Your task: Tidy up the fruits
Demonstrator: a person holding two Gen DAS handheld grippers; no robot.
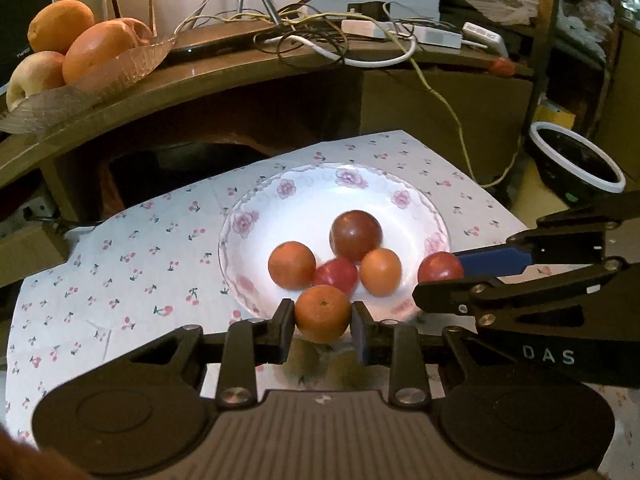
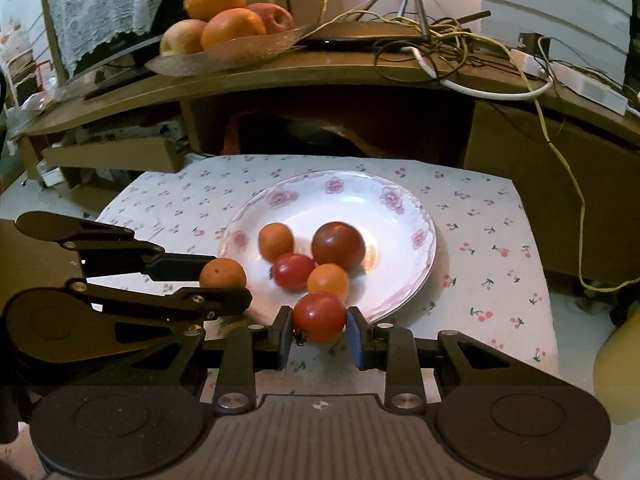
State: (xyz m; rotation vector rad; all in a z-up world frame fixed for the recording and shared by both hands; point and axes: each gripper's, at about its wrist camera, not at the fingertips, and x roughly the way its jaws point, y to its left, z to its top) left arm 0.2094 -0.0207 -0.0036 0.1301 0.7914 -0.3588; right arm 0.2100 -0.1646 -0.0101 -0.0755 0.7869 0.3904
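A white floral plate (image 1: 280, 196) (image 2: 396, 216) sits on a cherry-print cloth. On it lie a dark red tomato (image 1: 355, 236) (image 2: 338, 245), a small red tomato (image 1: 335, 275) (image 2: 293, 271) and two small oranges (image 1: 291, 265) (image 1: 380, 272) (image 2: 275, 241) (image 2: 328, 281). My left gripper (image 1: 322, 317) (image 2: 224, 284) is shut on a small orange (image 1: 322, 312) (image 2: 222, 273) at the plate's near edge. My right gripper (image 2: 319, 322) (image 1: 444, 276) is shut on a red tomato (image 2: 319, 317) (image 1: 440, 267) at the plate's near right edge.
A glass dish (image 1: 100, 76) (image 2: 240, 54) with large oranges and apples stands on the wooden shelf behind. Tangled cables (image 1: 320, 36) (image 2: 440, 40) lie on the shelf. A black bowl with white rim (image 1: 576, 160) stands right of the cloth.
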